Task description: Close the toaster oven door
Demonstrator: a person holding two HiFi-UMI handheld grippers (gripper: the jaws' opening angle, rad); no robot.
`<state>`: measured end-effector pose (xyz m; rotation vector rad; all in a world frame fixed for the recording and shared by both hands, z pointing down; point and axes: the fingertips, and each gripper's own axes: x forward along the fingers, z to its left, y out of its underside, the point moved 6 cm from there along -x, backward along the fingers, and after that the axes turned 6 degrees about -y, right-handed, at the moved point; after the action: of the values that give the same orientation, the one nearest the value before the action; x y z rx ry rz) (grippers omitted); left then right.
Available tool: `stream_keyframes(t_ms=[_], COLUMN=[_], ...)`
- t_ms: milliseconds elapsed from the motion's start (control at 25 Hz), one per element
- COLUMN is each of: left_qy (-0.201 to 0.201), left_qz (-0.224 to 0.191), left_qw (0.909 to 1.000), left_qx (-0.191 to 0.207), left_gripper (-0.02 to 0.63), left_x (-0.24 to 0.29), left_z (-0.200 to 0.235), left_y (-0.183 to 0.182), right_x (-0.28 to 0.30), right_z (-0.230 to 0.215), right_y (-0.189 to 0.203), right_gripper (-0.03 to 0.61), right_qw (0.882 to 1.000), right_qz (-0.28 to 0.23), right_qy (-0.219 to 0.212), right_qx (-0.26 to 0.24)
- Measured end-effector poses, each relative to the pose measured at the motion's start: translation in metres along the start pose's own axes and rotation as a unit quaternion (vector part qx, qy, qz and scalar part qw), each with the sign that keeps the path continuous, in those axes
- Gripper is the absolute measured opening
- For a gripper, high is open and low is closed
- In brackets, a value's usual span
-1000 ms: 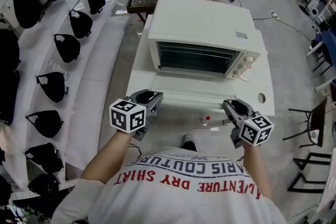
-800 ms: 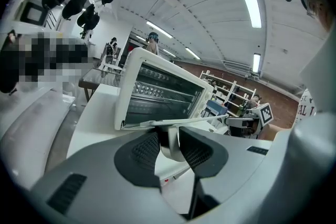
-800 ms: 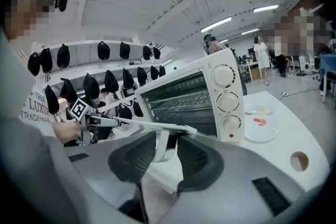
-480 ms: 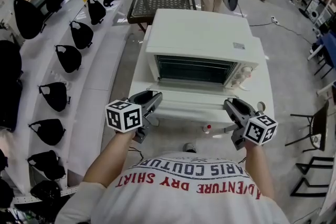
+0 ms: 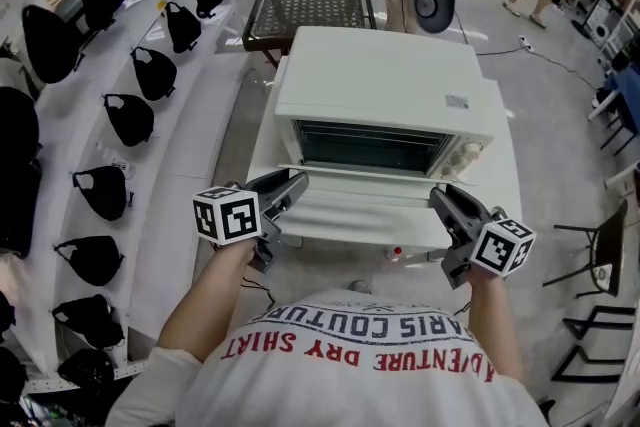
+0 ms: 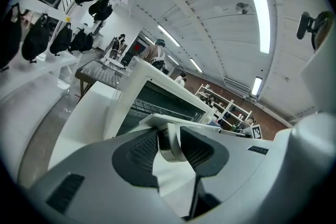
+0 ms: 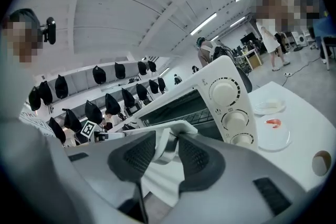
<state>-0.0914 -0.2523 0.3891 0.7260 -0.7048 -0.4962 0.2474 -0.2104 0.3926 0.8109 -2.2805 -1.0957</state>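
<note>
**Around the white table**

On the left I see white stepped shelves (image 5: 170, 165) with many black bags (image 5: 130, 115) in rows. Behind the far edge of the white table (image 5: 503, 165) stands a dark mesh-top table (image 5: 310, 3). Near the table's right edge lies a clear plate (image 7: 276, 137) with a small red thing (image 7: 273, 123) on it. A round hole (image 7: 320, 162) is near the front right corner. A black chair (image 5: 603, 233) stands on the floor beyond.

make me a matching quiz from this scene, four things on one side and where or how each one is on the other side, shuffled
Things
1. white toaster oven door
2. right gripper
3. round cream control knobs
4. black bags

Place or state
A. on the white shelves at the left
B. partly open, sloping
C. on the toaster oven's front, right side
D. jaws around the door handle

Pairs: 1-B, 2-D, 3-C, 4-A
</note>
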Motion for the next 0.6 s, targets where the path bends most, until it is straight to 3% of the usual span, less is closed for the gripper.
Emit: stream_keyframes(t_ms=[600], left_qy=[0.042], left_qz=[-0.010], left_qw=[0.9945], left_qx=[-0.096], left_gripper=[0.152], left_x=[0.019], left_z=[0.012], left_y=[-0.038], right_x=[0.022], right_z=[-0.013], right_y=[-0.036], right_gripper=[0.138], right_qw=[0.996], right_qz=[-0.039], right_qy=[-0.039], right_qx=[0.067])
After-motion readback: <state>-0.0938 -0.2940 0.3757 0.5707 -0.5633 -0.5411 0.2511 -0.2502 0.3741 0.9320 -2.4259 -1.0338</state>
